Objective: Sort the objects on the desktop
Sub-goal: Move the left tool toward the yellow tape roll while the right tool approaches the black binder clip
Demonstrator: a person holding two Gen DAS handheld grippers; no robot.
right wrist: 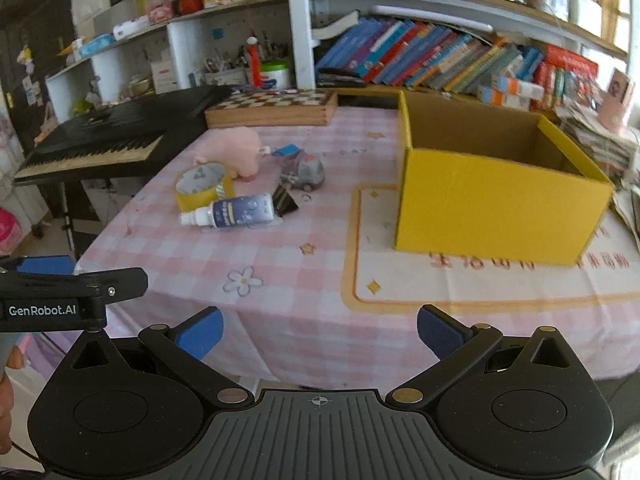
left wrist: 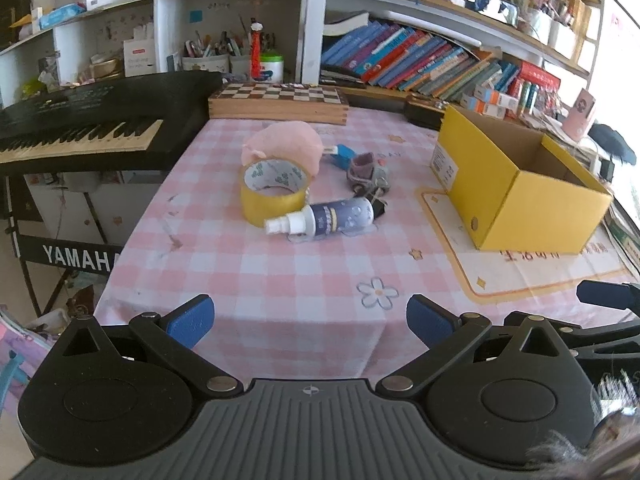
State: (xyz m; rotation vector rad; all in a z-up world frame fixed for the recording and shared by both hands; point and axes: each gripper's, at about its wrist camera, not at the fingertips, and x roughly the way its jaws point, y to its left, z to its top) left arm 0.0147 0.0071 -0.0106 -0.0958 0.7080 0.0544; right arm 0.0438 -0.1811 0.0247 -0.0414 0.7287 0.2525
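The things you are to sort lie in a loose cluster toward the far left of the worktop (left wrist: pixel 280 280), which wears a pink checked cloth. The spray bottle (left wrist: pixel 320 218) lies on its side at the near edge of the cluster, nozzle pointing left. Its nozzle end touches the tape roll (left wrist: pixel 274 192), which stands on its flat face just behind it. Behind the tape sits the pink plush (left wrist: pixel 284 148), touching the roll. To the right of the plush lies a small blue item (left wrist: pixel 342 154), and just in front of that a grey toy car (left wrist: pixel 368 176). A black binder clip (right wrist: pixel 285 200) sits by the bottle's base, between the bottle and the car.

The yellow box (left wrist: pixel 516 196) stands open-topped on the right of the worktop, well apart from the cluster; you cannot see anything inside it from here.

Your left hand-held gripper (left wrist: pixel 310 318) hovers over the near edge of the worktop with its blue pads (left wrist: pixel 192 318) spread wide, gripping nothing. Your right hand-held gripper (right wrist: pixel 318 330) hovers beside it, also spread wide and empty, pointed between the cluster and the box.

A keyboard (left wrist: pixel 80 136) stands left of the worktop, a chessboard (left wrist: pixel 278 100) lies at its far edge, and bookshelves (left wrist: pixel 420 56) rise behind.
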